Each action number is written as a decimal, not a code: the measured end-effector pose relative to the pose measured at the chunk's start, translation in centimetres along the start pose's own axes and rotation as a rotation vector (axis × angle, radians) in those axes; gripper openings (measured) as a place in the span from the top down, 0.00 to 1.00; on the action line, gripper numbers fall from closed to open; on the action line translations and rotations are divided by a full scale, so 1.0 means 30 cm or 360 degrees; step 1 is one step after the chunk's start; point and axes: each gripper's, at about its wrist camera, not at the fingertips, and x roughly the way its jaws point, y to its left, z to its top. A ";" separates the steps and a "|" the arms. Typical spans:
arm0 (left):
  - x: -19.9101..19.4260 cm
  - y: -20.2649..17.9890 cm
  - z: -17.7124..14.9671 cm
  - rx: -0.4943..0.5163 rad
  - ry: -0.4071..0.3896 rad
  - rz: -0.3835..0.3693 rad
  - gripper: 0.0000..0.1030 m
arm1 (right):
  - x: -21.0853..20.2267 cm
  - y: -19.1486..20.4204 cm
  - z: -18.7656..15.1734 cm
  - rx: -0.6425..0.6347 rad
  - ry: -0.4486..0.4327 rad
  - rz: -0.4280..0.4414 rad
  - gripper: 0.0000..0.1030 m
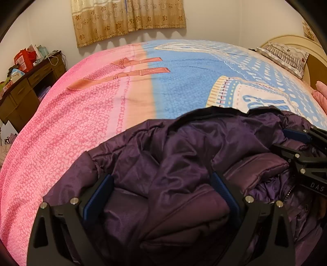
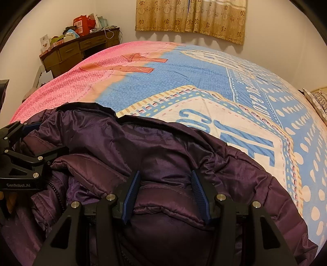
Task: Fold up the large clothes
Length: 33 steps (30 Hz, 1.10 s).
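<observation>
Nearest, left gripper (image 1: 161, 196) spread wide over the purple jacket (image 1: 184, 155); right gripper (image 2: 166, 194) half-closed, pinching a padded fold (blue pads pressing in). Beyond — jacket heaped on the bed (image 2: 204, 77), curtains (image 2: 190, 18) behind.

Jacket (image 1: 173, 163): dark purple quilted cloth, smooth with a soft sheen, puffy and creased; black zip edge along the top.
Bedspread (image 1: 81, 122): matt woven cloth, printed in pink, peach and blue, finely textured.
Left tool (image 1: 161, 196): matt black hard plastic arms, bright metal screw heads, blue ribbed pads.
Right tool (image 2: 166, 194): same matt black plastic, shiny metal screws, blue ridged pads.
Curtain (image 2: 192, 18): tan patterned fabric, faintly lustrous.
Worktop (image 2: 79, 49): brown wood, dull finish, drawer fronts.
Pillow (image 1: 286, 57): patterned matt cloth.
Wall (image 2: 276, 45): plain, smooth, matt.
</observation>
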 end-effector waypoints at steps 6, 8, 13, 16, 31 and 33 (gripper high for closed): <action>0.007 0.003 0.002 -0.0011 0.0000 -0.0011 0.03 | 0.001 0.001 0.000 -0.0001 0.0001 -0.0001 0.48; 0.009 0.004 0.003 -0.0012 0.0002 -0.0010 0.02 | 0.000 0.001 0.000 -0.0004 0.0002 -0.0005 0.48; 0.010 -0.006 0.003 0.0006 0.0004 0.0015 0.02 | -0.001 0.013 0.002 -0.0027 0.0003 -0.0039 0.48; 0.013 -0.006 0.004 0.0004 0.0007 0.0012 0.01 | -0.001 0.016 0.002 -0.0028 0.0002 -0.0045 0.48; -0.172 -0.022 0.085 -0.0066 -0.0011 0.0003 0.06 | -0.134 0.023 0.113 -0.0018 0.0115 -0.0055 0.48; -0.316 -0.051 0.066 -0.0005 -0.0137 -0.0057 0.05 | -0.248 -0.001 0.110 0.0072 0.0003 0.0041 0.45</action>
